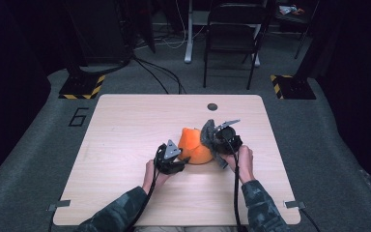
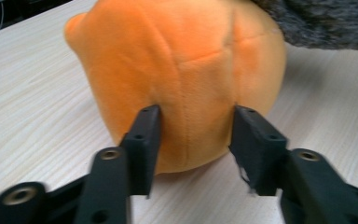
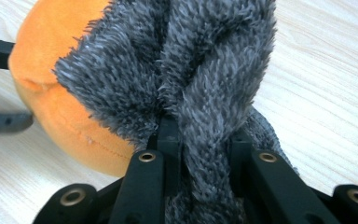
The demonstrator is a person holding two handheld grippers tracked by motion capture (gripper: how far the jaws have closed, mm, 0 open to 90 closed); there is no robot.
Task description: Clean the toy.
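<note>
Where the wooden table [image 1: 125, 135] shows from the high view, an orange plush toy [image 1: 195, 145] sits just past centre toward four o'clock, resting on the tabletop. A grey fuzzy cloth [image 1: 208, 135] drapes against the toy's two o'clock side, touching it.

Left gripper [image 1: 179, 162]: at the toy's eight o'clock, low on the table. In the left gripper view its jaws stand parted on either side of the toy's [image 2: 182, 79] rounded lower end, tips right at the plush surface; whether the pads [image 2: 145, 135] press in or merely touch, I cannot tell. The plush shows no dent there.

Right gripper [image 1: 217, 140]: at the toy's three o'clock, raised off the table, the person's hand [image 1: 241, 162] behind it at five o'clock. In the right gripper view its jaws are clamped on a bunched fold of the grey cloth [image 3: 191, 79], which rises between them toward twelve o'clock. The toy [image 3: 51, 88] lies at ten o'clock behind the cloth, in contact with it. The other gripper's black jaw tips enter at nine o'clock, beside the toy.
</note>
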